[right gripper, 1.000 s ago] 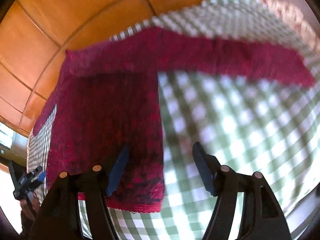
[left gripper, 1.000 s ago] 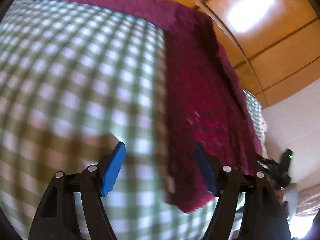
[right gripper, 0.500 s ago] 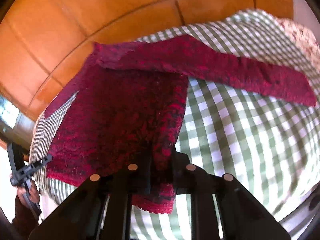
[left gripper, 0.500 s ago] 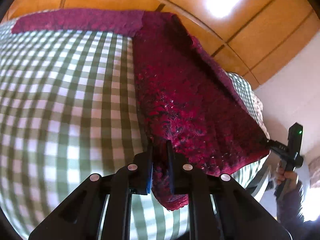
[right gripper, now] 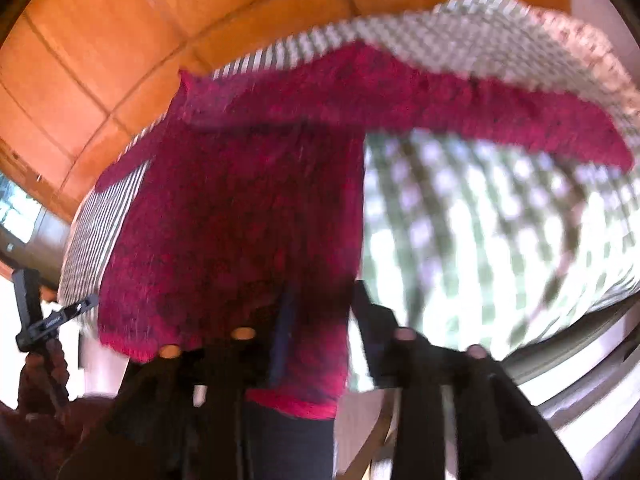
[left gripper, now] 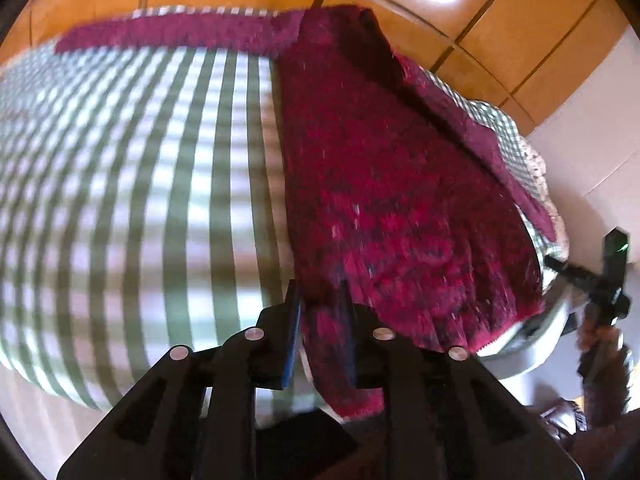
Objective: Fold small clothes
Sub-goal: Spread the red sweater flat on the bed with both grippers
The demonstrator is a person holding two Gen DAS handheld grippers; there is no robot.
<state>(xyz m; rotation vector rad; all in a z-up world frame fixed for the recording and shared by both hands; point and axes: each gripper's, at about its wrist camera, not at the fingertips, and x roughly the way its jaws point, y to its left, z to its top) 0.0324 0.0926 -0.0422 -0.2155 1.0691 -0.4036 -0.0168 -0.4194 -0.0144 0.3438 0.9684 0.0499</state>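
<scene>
A fuzzy red sweater [left gripper: 384, 184] lies on a table with a green and white checked tablecloth [left gripper: 132, 184], and its bottom hem is being picked up. The left gripper [left gripper: 320, 320] is pinched tight on one hem corner, down at 6 o'clock in the left wrist view. The right gripper [right gripper: 320, 320] has its two fingers on each side of the other hem corner, also near 6 o'clock in the right wrist view, and it looks like it is holding the cloth, though that picture is blurry. One sleeve [right gripper: 500, 116] sticks out toward 2 o'clock there. I think this is the start of a fold. Next, both grippers should carry the hem together toward 12 o'clock, up to the shoulders, and lay it down flat and even. I can see no words or labels anywhere.
</scene>
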